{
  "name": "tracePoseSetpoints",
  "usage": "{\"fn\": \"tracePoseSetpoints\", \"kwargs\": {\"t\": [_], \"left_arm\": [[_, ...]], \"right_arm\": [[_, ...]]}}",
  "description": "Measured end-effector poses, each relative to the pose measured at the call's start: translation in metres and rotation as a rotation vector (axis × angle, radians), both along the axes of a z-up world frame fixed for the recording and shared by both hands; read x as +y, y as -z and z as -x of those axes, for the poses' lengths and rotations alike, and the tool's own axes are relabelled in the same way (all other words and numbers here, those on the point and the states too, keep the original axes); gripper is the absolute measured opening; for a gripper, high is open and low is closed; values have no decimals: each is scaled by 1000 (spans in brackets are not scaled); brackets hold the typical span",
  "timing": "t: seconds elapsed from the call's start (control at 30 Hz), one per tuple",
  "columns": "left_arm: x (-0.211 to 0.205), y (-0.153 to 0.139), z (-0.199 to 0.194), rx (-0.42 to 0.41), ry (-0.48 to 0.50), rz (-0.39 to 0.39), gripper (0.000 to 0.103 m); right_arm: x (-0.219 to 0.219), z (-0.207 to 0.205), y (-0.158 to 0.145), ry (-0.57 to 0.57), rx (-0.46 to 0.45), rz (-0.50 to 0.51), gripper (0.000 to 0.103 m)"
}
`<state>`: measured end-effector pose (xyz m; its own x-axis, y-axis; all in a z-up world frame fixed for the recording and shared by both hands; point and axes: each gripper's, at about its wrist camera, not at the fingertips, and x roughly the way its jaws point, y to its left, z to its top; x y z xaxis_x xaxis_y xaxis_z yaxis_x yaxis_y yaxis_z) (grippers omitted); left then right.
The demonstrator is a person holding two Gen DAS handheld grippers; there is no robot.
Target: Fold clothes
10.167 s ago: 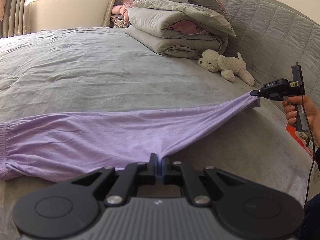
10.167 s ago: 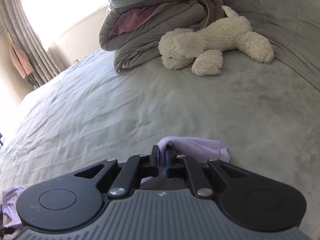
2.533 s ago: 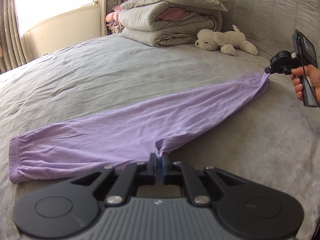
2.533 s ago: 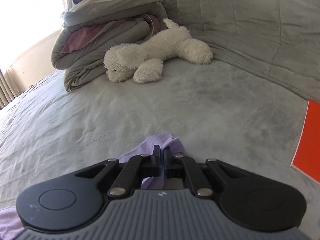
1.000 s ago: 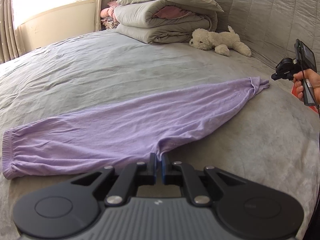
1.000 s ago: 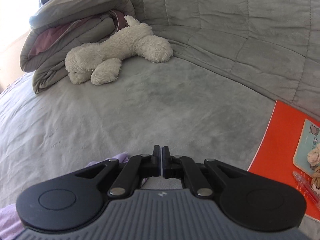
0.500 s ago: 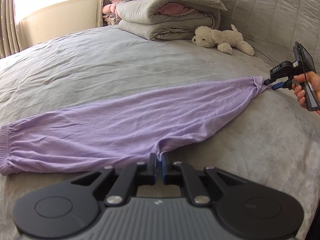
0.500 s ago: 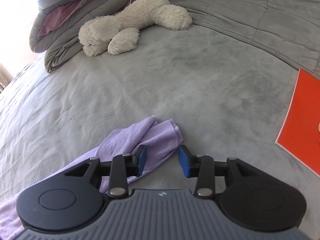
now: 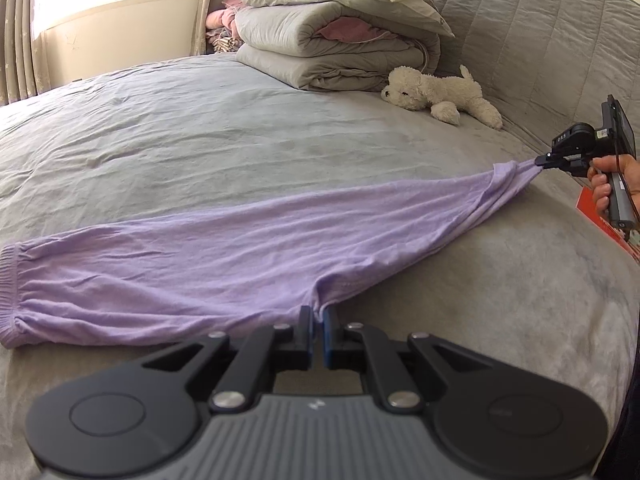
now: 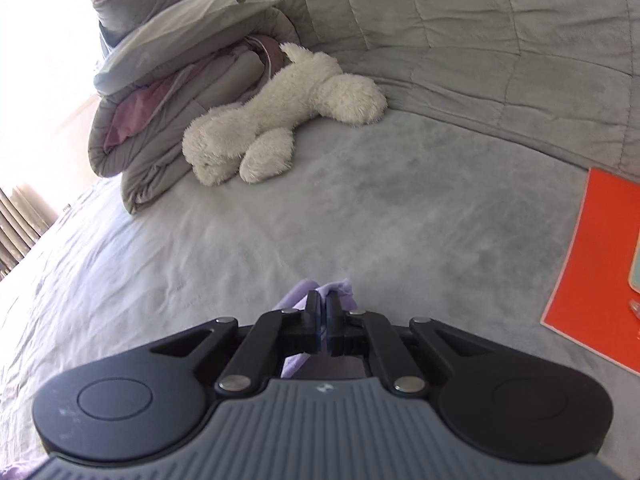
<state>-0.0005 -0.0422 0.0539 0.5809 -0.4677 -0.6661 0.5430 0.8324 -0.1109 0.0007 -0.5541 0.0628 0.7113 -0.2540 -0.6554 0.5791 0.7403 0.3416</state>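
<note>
Grey bedding (image 9: 240,128) fills the left wrist view, with folded quilts (image 9: 332,52) and a white plush dog (image 9: 440,96) by the quilted headboard. Lavender trousers (image 9: 208,260) lie stretched across the bed, cuffs at the left. The left gripper (image 9: 318,320) is clenched on their near edge. At the right edge a hand (image 9: 608,184) holds the right gripper (image 9: 540,160), pinching the far end taut.

From the right wrist view, the right gripper (image 10: 321,308) is clamped on a bunch of the lavender cloth (image 10: 340,290) above the grey bedding (image 10: 400,220). An orange book (image 10: 592,260) lies at right.
</note>
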Motion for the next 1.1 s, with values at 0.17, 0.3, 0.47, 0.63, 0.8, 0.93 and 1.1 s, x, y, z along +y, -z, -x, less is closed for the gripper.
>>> {"fn": "tracePoseSetpoints", "kwargs": {"t": [0.17, 0.3, 0.47, 0.63, 0.8, 0.93, 1.1], "left_arm": [[1, 3, 0, 22, 27, -10, 4], [1, 3, 3, 16, 44, -17, 4], [5, 0, -1, 16, 40, -4, 4], [7, -1, 0, 20, 52, 1, 4], [5, 2, 0, 26, 65, -4, 4], [4, 5, -1, 36, 62, -10, 4], [5, 4, -2, 40, 60, -6, 4]], "right_arm": [[-6, 16, 13, -7, 104, -15, 3], [2, 12, 16, -14, 163, 49, 3], [9, -2, 20, -45, 197, 116, 3], [11, -4, 21, -17, 271, 162, 5], [25, -6, -4, -46, 114, 214, 39], [38, -38, 14, -131, 92, 122, 48], [54, -50, 27, -123, 231, 260, 3]]}}
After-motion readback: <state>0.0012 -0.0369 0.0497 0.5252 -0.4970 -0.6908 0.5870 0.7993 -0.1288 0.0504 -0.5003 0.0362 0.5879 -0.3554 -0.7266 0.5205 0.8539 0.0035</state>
